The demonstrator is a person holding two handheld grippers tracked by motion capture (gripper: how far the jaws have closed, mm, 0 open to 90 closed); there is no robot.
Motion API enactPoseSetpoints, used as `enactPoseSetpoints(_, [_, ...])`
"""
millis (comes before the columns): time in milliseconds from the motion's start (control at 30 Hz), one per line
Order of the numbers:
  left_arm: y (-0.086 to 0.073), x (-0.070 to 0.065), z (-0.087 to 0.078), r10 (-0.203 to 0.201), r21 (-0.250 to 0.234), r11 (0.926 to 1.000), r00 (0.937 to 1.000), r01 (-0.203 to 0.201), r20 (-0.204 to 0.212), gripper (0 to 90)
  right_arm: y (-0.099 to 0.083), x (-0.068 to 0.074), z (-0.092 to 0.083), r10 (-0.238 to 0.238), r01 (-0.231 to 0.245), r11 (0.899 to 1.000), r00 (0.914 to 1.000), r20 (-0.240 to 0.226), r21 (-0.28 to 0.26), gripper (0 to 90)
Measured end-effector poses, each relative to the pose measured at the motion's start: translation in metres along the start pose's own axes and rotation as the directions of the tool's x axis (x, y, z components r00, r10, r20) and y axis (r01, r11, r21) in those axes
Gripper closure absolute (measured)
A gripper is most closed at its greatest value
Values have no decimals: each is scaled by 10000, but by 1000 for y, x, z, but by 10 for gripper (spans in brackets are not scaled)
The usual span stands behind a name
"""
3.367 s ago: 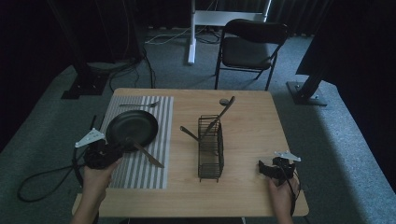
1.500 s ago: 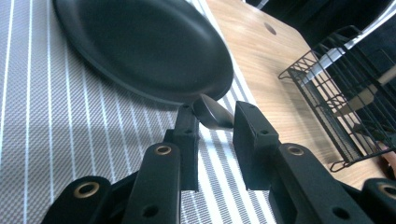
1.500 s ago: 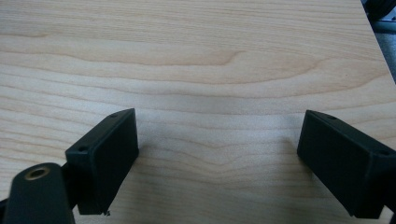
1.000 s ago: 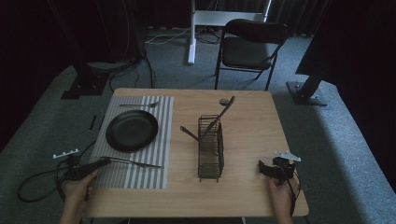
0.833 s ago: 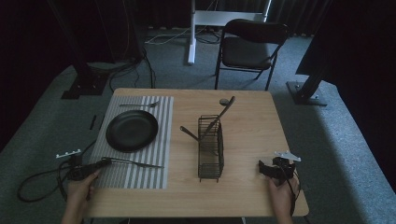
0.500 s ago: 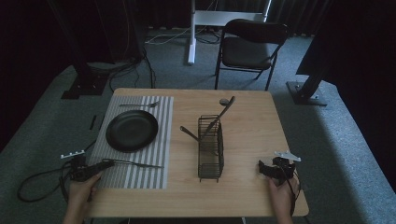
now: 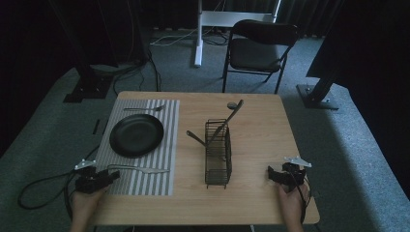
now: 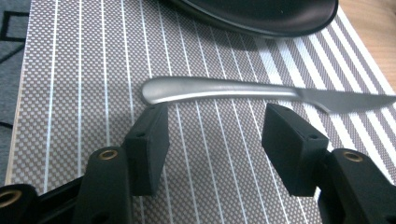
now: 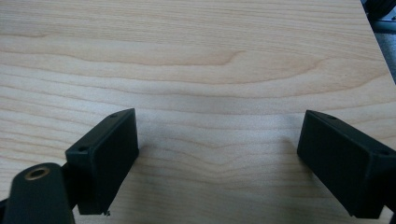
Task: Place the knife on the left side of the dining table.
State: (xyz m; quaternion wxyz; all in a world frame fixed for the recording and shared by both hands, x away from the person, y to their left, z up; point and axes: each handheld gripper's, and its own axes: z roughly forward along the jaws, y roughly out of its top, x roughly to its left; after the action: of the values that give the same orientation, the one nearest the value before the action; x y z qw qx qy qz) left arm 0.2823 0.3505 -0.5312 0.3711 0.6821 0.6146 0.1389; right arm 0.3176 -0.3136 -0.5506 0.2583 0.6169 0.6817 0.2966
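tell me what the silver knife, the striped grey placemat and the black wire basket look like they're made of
Silver knife: likely stainless steel, with a brushed satin sheen and soft highlights along the handle.
Striped grey placemat: looks like woven vinyl or fabric; a fine checkered weave with pale stripes shows.
Black wire basket: seemingly thin metal wire with a dark coating, forming an open grid.

Table (image 9: 196, 60): light wood, smooth matt grain. Placemat (image 8: 70, 84): woven striped cloth, textured. Knife (image 8: 224, 89): brushed metal, satin sheen. Plate (image 8: 261, 14): black, glossy. Basket (image 7: 218, 154): dark wire metal. Jaw pads: matt black plastic.
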Motion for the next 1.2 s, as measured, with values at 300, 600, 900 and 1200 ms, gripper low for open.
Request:
enactPoseSetpoints(300, [-15, -21, -7, 496, -895, 9944, 9963, -558, -703, 357, 0, 0, 0, -1, 1, 10000, 10000, 1, -1, 115])
enactPoseSetpoints(600, [-24, -27, -4, 339, -1033, 9935, 9907, -477, -1319, 85, 0, 0, 0, -1, 1, 10000, 10000, 1, 0, 116])
enactPoseSetpoints(900, [-26, -31, 2, 650, -564, 9955, 9813, -764, -1812, 0, 0, 0, 0, -2, 2, 10000, 10000, 1, -2, 116])
enactPoseSetpoints(1200, [-27, -33, 2, 678, -693, 9939, 9721, -853, -2244, 0, 0, 0, 0, -2, 2, 10000, 10000, 0, 0, 116])
